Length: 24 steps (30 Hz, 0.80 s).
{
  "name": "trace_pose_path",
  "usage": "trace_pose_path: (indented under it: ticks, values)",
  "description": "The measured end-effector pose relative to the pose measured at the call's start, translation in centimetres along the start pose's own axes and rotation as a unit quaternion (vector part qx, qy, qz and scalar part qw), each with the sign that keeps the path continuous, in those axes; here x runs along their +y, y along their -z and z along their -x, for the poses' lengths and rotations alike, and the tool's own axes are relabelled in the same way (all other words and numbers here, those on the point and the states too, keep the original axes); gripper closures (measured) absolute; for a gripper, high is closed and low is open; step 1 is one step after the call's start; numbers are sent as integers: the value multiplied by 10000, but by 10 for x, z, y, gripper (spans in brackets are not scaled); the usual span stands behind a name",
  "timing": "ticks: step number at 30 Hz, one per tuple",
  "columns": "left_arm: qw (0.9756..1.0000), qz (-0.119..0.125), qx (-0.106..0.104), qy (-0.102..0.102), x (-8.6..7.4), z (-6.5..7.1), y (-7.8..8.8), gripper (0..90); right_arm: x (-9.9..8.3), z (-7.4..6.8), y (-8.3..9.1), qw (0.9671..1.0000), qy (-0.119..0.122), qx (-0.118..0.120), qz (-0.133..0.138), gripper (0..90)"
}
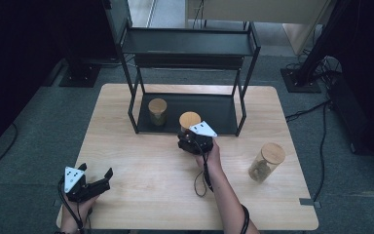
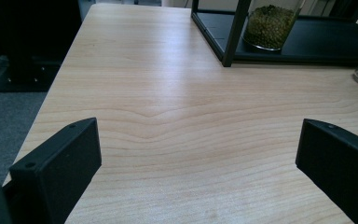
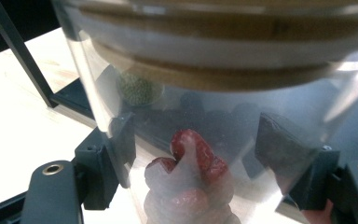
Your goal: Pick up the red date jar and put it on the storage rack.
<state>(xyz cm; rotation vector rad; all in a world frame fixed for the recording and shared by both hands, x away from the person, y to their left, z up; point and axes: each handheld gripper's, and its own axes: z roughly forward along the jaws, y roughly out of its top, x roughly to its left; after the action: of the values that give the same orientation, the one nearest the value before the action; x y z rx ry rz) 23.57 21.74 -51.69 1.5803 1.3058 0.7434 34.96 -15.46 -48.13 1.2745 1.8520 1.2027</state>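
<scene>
My right gripper (image 1: 189, 138) is shut on a clear glass jar (image 1: 189, 122) with a wooden lid, at the front edge of the black shelf's lower tray (image 1: 214, 109). In the right gripper view the jar (image 3: 205, 116) sits between both pads (image 3: 121, 140) and holds red and white pieces. A second jar (image 1: 157, 111) with green contents stands on the tray's left part, and its lower part (image 2: 269, 25) shows in the left gripper view. A third jar (image 1: 266, 162) stands on the table at the right. My left gripper (image 1: 102, 180) is open near the table's front left corner, its jaws wide apart over bare wood.
The black two-level metal shelf (image 1: 187, 44) stands at the back middle of the wooden table (image 1: 141, 161). Its posts (image 1: 132, 105) frame the lower tray. Cables and black stands lie on the grey floor around the table.
</scene>
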Motion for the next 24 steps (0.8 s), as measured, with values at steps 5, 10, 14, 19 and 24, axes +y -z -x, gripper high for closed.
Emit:
trace_pose_path:
  ticks: [5, 10, 14, 19, 24]
  values:
    - [10000, 2, -1, 2, 0, 0, 0, 2, 8, 1, -1, 10000, 33, -10, 23, 257]
    - [10000, -3, 0, 2, 0, 0, 0, 2, 15, 3, -3, 10000, 69, -13, 46, 256]
    - [10000, -7, 4, 0, 0, 0, 0, 2, 21, 2, -6, 10000, 72, -2, 61, 256]
    - [10000, 10, 6, 27, 0, 0, 0, 2, 27, 4, -11, 10000, 68, -6, 52, 256]
    - [10000, 10, 1, 34, 0, 0, 0, 3, 32, 6, -16, 9999, 109, -24, 21, 256]
